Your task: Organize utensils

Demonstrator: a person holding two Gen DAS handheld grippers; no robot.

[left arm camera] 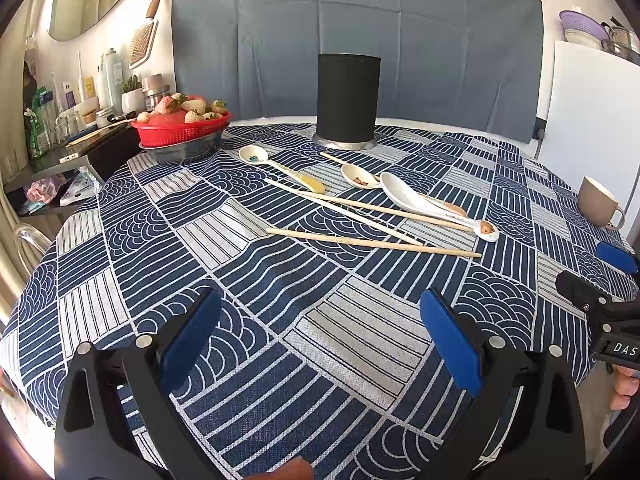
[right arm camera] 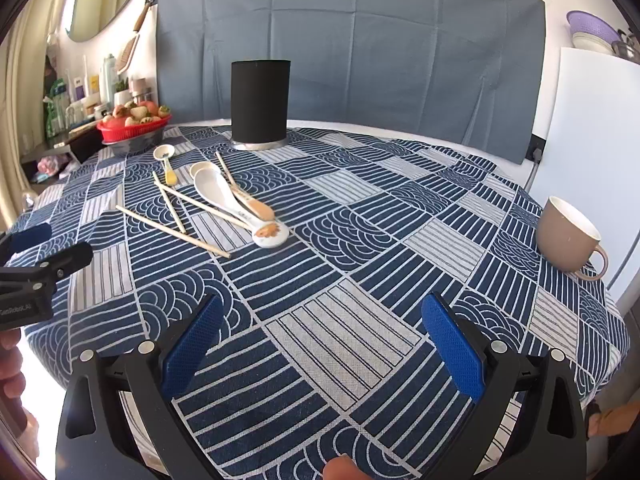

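Chopsticks (left arm camera: pixel 372 243) at 12 o'clock look light, thin, likely to roll; spoons (left arm camera: pixel 416 198) (ceramic, apparently) seem brittle, best taken mid-handle. Both grippers' fingers (left arm camera: pixel 192 336) (right arm camera: pixel 454 346) gape, empty.

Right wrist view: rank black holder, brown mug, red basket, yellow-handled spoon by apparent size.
1. Black holder, clearly largest.
2. Brown mug and red basket: similar extent; the mug sits nearer the camera, so unranked.
3. Yellow-handled spoon, smallest.
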